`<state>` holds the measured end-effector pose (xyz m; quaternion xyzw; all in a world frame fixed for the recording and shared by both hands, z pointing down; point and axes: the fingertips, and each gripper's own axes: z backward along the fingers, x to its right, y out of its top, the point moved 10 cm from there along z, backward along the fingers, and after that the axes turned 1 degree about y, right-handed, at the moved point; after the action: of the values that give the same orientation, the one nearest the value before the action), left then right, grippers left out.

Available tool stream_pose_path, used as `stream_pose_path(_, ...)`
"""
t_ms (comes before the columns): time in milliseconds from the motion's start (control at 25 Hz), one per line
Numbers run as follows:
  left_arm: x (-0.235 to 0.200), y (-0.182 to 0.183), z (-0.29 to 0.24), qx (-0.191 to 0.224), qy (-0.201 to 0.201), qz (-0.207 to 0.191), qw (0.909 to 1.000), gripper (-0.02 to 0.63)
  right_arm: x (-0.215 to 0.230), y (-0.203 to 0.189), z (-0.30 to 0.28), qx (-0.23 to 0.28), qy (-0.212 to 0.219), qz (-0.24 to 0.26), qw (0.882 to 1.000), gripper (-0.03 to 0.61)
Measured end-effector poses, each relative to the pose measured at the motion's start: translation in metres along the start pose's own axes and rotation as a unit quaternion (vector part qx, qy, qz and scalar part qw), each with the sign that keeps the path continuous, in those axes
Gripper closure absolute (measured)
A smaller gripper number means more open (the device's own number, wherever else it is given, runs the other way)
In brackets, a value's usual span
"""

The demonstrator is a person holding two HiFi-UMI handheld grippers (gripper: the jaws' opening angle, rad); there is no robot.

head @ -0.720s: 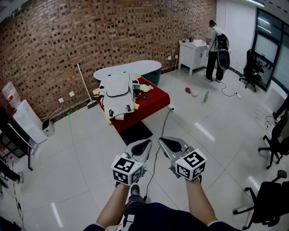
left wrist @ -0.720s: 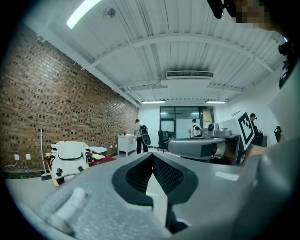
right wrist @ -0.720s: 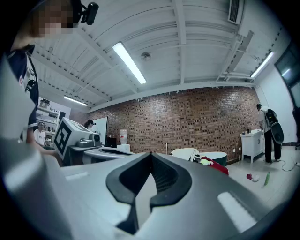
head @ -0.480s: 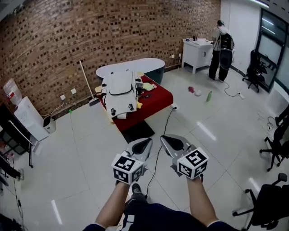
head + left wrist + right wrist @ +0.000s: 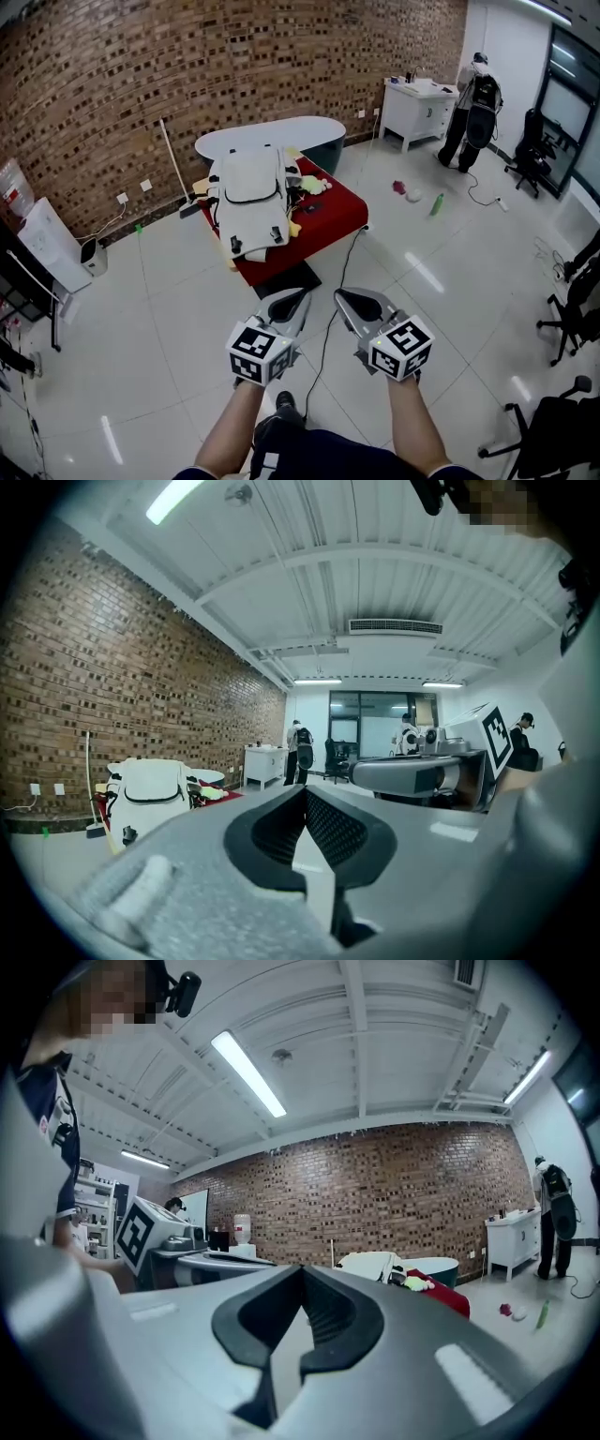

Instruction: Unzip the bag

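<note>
Head cam looks steeply down past left gripper [image 5: 292, 305] and right gripper [image 5: 352, 302], each gripper cam looks level along its own jaws, all sharing the far-off white bag [image 5: 251, 192] and brick wall [image 5: 234, 66].

Looking around, I can read no word, brand or number anywhere. The only print is the black-and-white square patterns on the left gripper [image 5: 296, 298] and right gripper [image 5: 343, 296], low in the middle of the frame.
</note>
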<state>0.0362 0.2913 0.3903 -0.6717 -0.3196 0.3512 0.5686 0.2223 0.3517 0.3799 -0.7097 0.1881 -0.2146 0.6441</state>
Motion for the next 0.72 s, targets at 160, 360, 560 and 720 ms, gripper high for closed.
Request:
stream_pose_path(160, -0.045, -0.003, -0.012, -0.002, 0.000, 0.015, 0.9999, 0.612, 0.013, -0.003, -0.038, 0.008, 0.000, -0.014, 1.000, 0.574)
stream_pose_path(360, -0.102, -0.007, -0.024, 0.002, -0.006, 0.024, 0.9997, 0.612, 0.023, -0.012, -0.086, -0.004, -0.010, -0.028, 1.000, 0.574)
stream_pose_path(560, -0.148, -0.014, -0.038, -0.015, -0.020, 0.051, 0.9984, 0.612, 0.036, -0.018, -0.133, -0.018, -0.022, -0.039, 0.999, 0.574)
stream_pose_path(720, -0.182, -0.020, -0.049, -0.022, -0.012, 0.060, 0.9979, 0.612, 0.049, -0.022, -0.165, -0.031, -0.027, -0.047, 0.998, 0.574)
